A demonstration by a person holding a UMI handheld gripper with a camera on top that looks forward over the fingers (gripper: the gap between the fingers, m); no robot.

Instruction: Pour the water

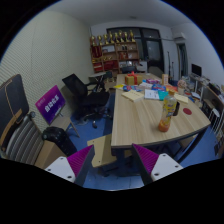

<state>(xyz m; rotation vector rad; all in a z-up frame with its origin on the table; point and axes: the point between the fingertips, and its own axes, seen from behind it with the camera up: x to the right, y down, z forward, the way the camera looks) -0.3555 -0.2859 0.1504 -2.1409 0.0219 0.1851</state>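
A clear bottle with orange contents (166, 115) stands upright near the near right edge of a long wooden table (135, 120). A small red item (174, 104) sits just beyond it. My gripper (110, 168) is far from the table, high above the blue floor, with the bottle well beyond the fingers and to the right. The fingers are open, their magenta pads (150, 160) wide apart with nothing between them. No water vessel can be made out for certain among the small things on the table.
Several coloured papers and boxes (150, 93) lie on the far half of the table. Black office chairs (88, 95) stand at its left. A wooden bench (101, 150) is just ahead of the fingers. A purple sign (50, 103) and a slatted chair (20, 138) are at left; shelves (115, 50) line the back wall.
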